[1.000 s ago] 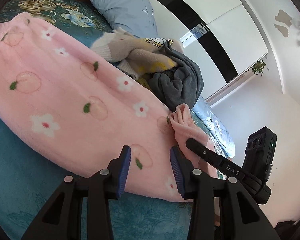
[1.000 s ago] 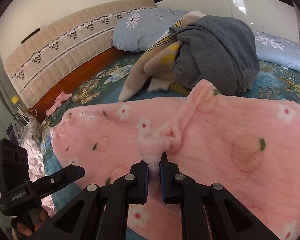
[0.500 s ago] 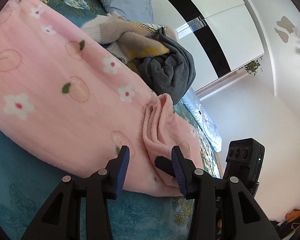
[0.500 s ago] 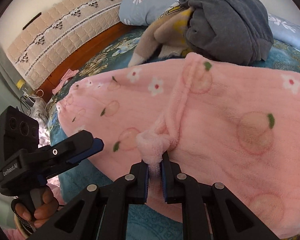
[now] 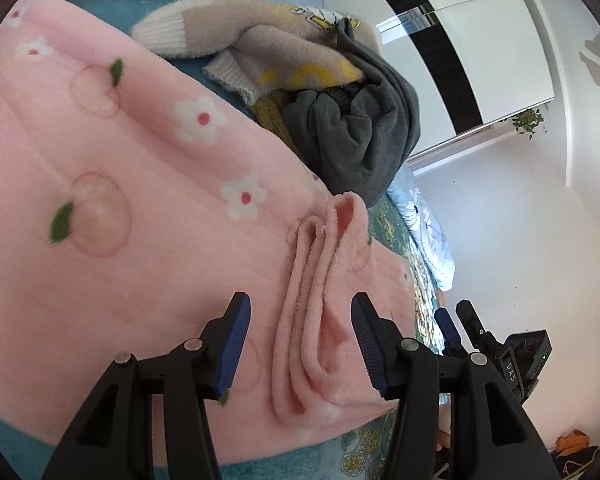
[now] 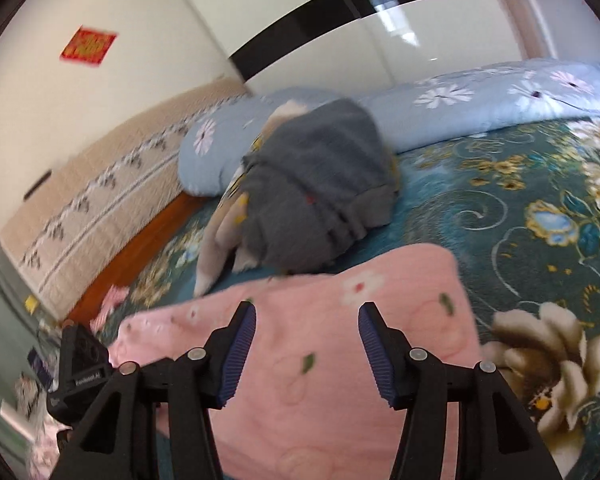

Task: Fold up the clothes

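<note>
The pink garment (image 5: 148,216) lies flat on the bed (image 6: 500,208), its sleeve (image 5: 320,320) folded inward between the left gripper's (image 5: 300,344) parted, empty jaws, while the right gripper (image 6: 308,352), just opened, hangs unloaded at 3 o'clock, apparently having dropped the sleeve there.

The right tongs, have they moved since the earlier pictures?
Yes. The right tongs released the pink garment's bunched strip, opened, and swung right: the headboard now sits farther left.

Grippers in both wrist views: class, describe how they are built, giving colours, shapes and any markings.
The left gripper and the right gripper look alike: two black angular plastic fingers with silver round bolts, each tipped with a ribbed dark blue pad. A black box behind each carries small white lettering, too small to read fully.
</note>
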Action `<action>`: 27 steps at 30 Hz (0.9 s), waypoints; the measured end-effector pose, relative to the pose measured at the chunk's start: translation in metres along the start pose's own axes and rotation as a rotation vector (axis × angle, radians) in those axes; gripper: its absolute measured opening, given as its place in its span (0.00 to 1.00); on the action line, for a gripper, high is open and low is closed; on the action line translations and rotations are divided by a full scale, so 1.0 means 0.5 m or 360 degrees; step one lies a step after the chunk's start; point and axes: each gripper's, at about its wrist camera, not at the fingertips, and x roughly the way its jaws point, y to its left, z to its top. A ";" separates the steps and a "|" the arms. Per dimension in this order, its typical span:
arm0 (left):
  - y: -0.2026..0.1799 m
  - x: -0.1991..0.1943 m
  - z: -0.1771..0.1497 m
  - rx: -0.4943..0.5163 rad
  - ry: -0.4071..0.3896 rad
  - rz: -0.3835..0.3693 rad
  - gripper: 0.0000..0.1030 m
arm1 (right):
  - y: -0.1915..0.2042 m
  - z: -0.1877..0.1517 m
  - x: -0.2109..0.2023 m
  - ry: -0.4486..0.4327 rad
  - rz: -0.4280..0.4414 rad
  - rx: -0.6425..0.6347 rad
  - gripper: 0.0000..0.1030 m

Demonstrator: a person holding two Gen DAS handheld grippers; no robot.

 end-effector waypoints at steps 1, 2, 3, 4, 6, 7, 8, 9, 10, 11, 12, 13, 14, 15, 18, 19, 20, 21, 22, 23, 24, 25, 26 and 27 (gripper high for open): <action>-0.003 0.019 0.010 -0.0018 0.0024 0.0013 0.52 | -0.020 0.001 0.004 0.0001 -0.0008 0.0076 0.56; -0.006 0.037 0.017 -0.0030 0.0047 0.0023 0.52 | -0.034 0.002 0.009 0.0009 -0.0005 0.0127 0.56; -0.009 0.054 0.020 -0.0031 0.0071 0.0038 0.52 | -0.039 0.000 0.015 0.0023 -0.0005 0.0146 0.56; -0.014 0.071 0.023 -0.0030 0.0097 0.0060 0.53 | -0.042 -0.001 0.021 0.0035 -0.0011 0.0155 0.56; -0.026 0.095 0.025 0.0010 0.0122 0.0080 0.56 | -0.048 -0.003 0.033 0.0061 -0.0021 0.0171 0.56; -0.029 0.101 0.026 0.0015 0.0128 0.0078 0.56 | -0.051 -0.004 0.038 0.0072 -0.0025 0.0181 0.56; -0.031 0.105 0.028 0.0006 0.0131 0.0069 0.56 | -0.054 -0.006 0.042 0.0080 -0.0024 0.0196 0.56; -0.032 0.108 0.030 -0.0002 0.0133 0.0060 0.55 | -0.058 -0.008 0.045 0.0085 -0.0020 0.0211 0.56; -0.032 0.109 0.031 -0.0018 0.0139 0.0035 0.55 | -0.060 -0.012 0.046 0.0085 -0.0018 0.0224 0.56; -0.033 0.108 0.031 -0.0038 0.0145 0.0000 0.54 | -0.063 -0.014 0.046 0.0080 -0.0017 0.0235 0.56; -0.037 0.108 0.029 -0.0036 0.0147 -0.0018 0.45 | -0.066 -0.014 0.044 0.0073 -0.0018 0.0242 0.56; -0.043 0.109 0.026 -0.0021 0.0148 -0.0026 0.39 | -0.067 -0.014 0.043 0.0068 -0.0021 0.0245 0.56; -0.052 0.110 0.023 0.0022 0.0144 -0.0002 0.28 | -0.069 -0.015 0.042 0.0063 -0.0024 0.0248 0.56; -0.065 0.109 0.019 0.0093 0.0128 0.0052 0.20 | -0.071 -0.015 0.042 0.0062 -0.0025 0.0253 0.56; -0.105 0.098 0.009 0.0296 0.0062 0.0194 0.15 | -0.075 -0.016 0.041 0.0063 -0.0021 0.0268 0.56; -0.118 0.085 0.009 0.0331 0.0032 0.0185 0.15 | -0.074 -0.014 0.038 0.0051 -0.0019 0.0266 0.56; -0.135 0.066 0.009 0.0379 -0.0011 0.0170 0.15 | -0.071 -0.012 0.033 0.0035 -0.0020 0.0257 0.56; -0.155 0.044 0.011 0.0437 -0.0064 0.0151 0.14 | -0.068 -0.009 0.027 0.0017 -0.0021 0.0247 0.56; -0.175 0.021 0.012 0.0495 -0.0116 0.0131 0.15 | -0.064 -0.006 0.022 -0.0002 -0.0014 0.0235 0.56; -0.193 -0.002 0.013 0.0554 -0.0172 0.0133 0.15 | -0.060 -0.002 0.016 -0.0022 -0.0002 0.0223 0.56; -0.198 -0.015 0.014 0.0581 -0.0202 0.0158 0.15 | -0.056 0.000 0.013 -0.0036 -0.0001 0.0204 0.56; -0.193 -0.022 0.018 0.0585 -0.0211 0.0190 0.15 | -0.052 0.001 0.014 -0.0034 -0.0012 0.0181 0.56; -0.188 -0.029 0.021 0.0588 -0.0221 0.0222 0.15 | -0.049 0.001 0.018 -0.0022 -0.0028 0.0159 0.56; -0.168 -0.032 0.027 0.0559 -0.0207 0.0261 0.16 | -0.048 0.000 0.026 0.0012 -0.0037 0.0149 0.56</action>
